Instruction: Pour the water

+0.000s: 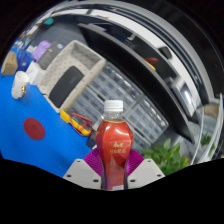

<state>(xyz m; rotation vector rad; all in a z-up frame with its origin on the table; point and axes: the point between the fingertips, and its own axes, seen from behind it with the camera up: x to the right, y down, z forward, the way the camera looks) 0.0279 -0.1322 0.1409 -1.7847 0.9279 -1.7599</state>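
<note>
Gripper view, tilted scene. A plastic bottle [113, 143] with a white cap, a red label and dark reddish contents stands upright between the two fingers of the gripper [113, 172]; the purple pads [94, 160] lie against its lower body on both sides, so the fingers appear closed on it with no gap visible. The bottle's base is hidden, and whether it rests on anything cannot be told. Beyond it, to one side, lies a blue table surface [40, 140] bearing a red disc [35, 128], a white container [20, 84] farther off, and a small yellow-and-red object [75, 122] near the table's edge. A green plant [168, 157] shows on the other side. Judged step: the bottle is grasped and carried, the cap in place, pouring not yet begun. The next move calls for bringing the bottle over a receiving vessel, likely the white container, and tipping it steadily; the cap would first need removing.
</note>
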